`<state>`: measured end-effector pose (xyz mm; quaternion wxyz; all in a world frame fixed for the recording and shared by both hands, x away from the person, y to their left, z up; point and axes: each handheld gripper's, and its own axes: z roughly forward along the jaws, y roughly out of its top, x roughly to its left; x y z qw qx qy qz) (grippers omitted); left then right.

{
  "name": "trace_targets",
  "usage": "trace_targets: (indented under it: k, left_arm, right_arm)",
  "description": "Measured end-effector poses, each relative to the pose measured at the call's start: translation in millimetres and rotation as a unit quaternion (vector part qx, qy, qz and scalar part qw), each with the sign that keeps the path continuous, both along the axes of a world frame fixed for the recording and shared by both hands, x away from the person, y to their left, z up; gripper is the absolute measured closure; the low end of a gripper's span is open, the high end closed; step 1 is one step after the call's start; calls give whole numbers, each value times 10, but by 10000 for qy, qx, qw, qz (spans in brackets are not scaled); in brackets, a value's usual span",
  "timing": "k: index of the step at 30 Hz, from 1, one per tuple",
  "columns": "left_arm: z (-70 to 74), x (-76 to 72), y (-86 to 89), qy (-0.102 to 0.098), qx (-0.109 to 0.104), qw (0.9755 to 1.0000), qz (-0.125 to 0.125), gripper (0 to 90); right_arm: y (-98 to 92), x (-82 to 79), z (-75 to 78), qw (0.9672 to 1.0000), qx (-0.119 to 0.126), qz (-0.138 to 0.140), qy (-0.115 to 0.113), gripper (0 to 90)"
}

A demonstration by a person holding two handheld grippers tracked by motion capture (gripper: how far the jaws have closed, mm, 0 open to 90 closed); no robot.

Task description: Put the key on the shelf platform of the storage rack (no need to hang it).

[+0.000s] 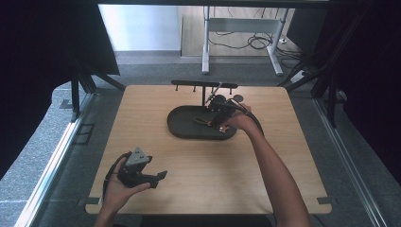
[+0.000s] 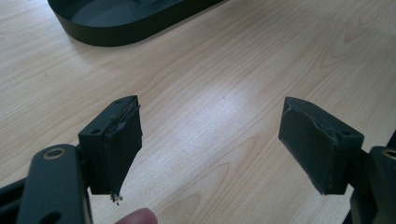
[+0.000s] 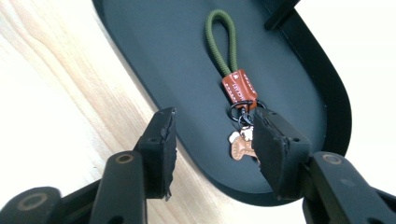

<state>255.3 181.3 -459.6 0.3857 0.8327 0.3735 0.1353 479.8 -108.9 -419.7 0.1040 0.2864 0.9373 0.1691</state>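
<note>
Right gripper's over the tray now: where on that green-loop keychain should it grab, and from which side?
Best bet is the brown leather tab of the keychain, from straight above with a jaw on each long edge. It lies flat in the black tray; the tab looks the thickest, stiffest part. The right gripper stands open beside the charms.

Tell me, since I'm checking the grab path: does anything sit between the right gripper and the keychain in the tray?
Nothing visible does. The right gripper hangs open right over the keychain, which lies alone on the black tray, its charm end beside one jaw.
</note>
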Motion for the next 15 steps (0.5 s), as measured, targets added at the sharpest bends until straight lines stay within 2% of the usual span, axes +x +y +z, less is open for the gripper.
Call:
trace_targets:
  k: [7,15]
  left_arm:
    - [0,-7,-20,-5,4,10000,11,216]
    - [4,-5,-3,-8,49,10000,63,216]
  right_arm:
    - [-128,-179,36,9997,250,-60,-20,471]
    - [-309,-466,18,9987,502,59,-86,458]
